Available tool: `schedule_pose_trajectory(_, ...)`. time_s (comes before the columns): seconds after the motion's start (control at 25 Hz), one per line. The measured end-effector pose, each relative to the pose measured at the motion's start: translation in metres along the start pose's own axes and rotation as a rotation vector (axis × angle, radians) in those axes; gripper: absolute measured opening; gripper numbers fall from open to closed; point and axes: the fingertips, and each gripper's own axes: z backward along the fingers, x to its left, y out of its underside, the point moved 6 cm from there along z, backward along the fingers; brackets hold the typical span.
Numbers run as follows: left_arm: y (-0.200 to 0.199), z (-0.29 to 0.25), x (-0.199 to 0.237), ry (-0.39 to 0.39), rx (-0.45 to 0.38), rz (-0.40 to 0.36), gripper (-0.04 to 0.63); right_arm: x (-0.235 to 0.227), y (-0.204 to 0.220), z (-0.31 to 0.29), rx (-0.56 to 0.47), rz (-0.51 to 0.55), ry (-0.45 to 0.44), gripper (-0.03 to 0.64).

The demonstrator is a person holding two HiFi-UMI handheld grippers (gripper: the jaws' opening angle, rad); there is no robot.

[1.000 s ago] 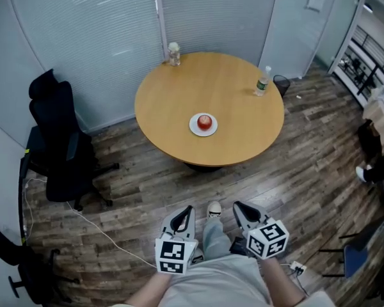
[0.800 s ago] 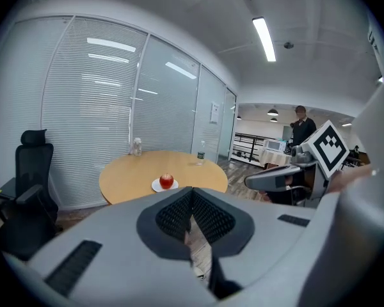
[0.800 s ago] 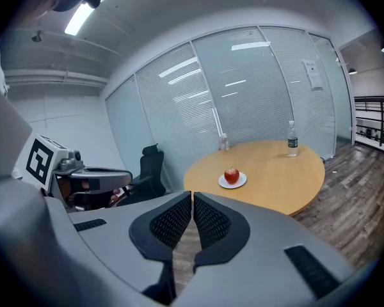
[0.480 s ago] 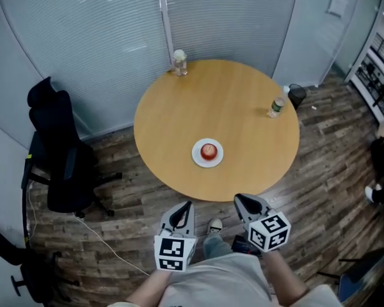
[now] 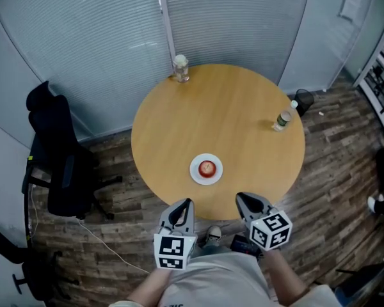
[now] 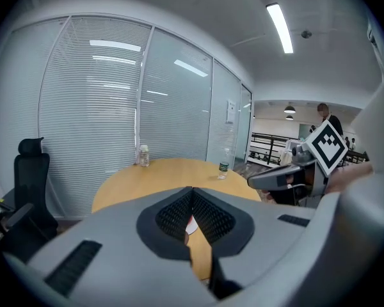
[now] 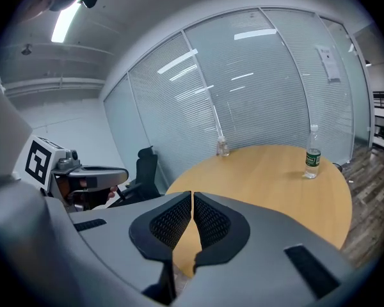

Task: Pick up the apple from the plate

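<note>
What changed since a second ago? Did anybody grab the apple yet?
The person walked up to the round table, so the left gripper and right gripper now hang by its near edge. Nothing was grabbed: both stay shut and empty. The apple still lies on its white plate; the small bottle and water bottle stayed put.

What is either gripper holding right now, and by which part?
Nothing. The left gripper and right gripper are both shut and empty; the apple sits on its plate, untouched.

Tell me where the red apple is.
Head view: the red apple sits on the small white plate near the front edge of the round wooden table, ahead of and between the left gripper and right gripper.
</note>
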Motion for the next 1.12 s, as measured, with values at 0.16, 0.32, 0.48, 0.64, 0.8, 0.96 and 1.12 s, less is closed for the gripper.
schedule_pose_trajectory(0.16, -0.010, -0.015, 0.010, 0.024, 0.000, -0.019, 0.003, -0.004, -0.007, -0.012, -0.002, -0.015, 0.018, 0.034)
schedule_pose_trajectory(0.32, -0.015, -0.031, 0.018, 0.059, 0.014, -0.015, 0.003, -0.006, -0.020, -0.017, -0.029, -0.021, 0.046, 0.034)
schedule_pose_trajectory(0.48, -0.017, -0.041, 0.025, 0.087, 0.012, -0.016, 0.003, -0.011, -0.021, -0.021, -0.038, -0.036, 0.082, 0.034)
schedule_pose_trajectory(0.64, -0.016, -0.051, 0.026, 0.113, 0.017, -0.025, 0.003, -0.015, -0.017, -0.023, -0.031, -0.056, 0.102, 0.034)
schedule_pose_trajectory(0.8, -0.013, -0.060, 0.028, 0.136, 0.024, -0.029, 0.003, -0.016, -0.014, -0.026, -0.022, -0.071, 0.115, 0.034)
schedule_pose_trajectory(0.96, -0.010, -0.071, 0.034, 0.151, 0.038, -0.029, 0.003, -0.017, -0.011, -0.034, -0.017, -0.084, 0.125, 0.034)
schedule_pose_trajectory(1.12, -0.004, -0.083, 0.037, 0.154, 0.059, -0.029, 0.003, -0.018, -0.008, -0.041, -0.006, -0.086, 0.125, 0.034)
